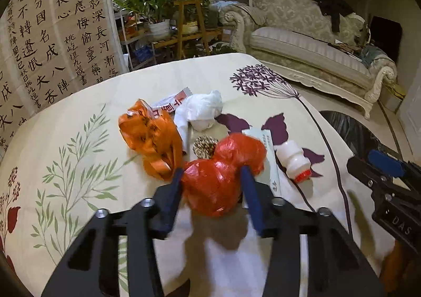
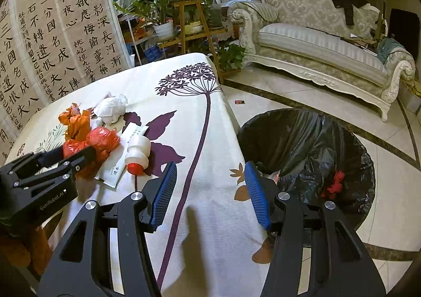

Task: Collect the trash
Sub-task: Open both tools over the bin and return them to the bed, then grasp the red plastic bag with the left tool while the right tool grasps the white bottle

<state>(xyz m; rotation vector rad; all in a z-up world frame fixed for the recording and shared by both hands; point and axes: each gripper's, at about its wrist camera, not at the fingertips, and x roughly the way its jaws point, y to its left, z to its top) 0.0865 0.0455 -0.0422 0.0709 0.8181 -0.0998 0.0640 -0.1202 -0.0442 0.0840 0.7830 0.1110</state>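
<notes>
Table (image 1: 79, 118), floral cloth: left gripper (image 1: 213, 178) clamped, apparently, on red plastic bag (image 1: 223, 173); right gripper (image 2: 210, 191) half-spread, empty, beside black-lined bin (image 2: 302, 139).

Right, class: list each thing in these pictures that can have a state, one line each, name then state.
left tongs: closed on the red plastic bag
red plastic bag: crumpled, gripped
right tongs: open, empty
orange plastic bag: crumpled, lying loose
white tissue wad: balled up
small white bottle: on its side, red cap on
bin: open, black liner
</notes>
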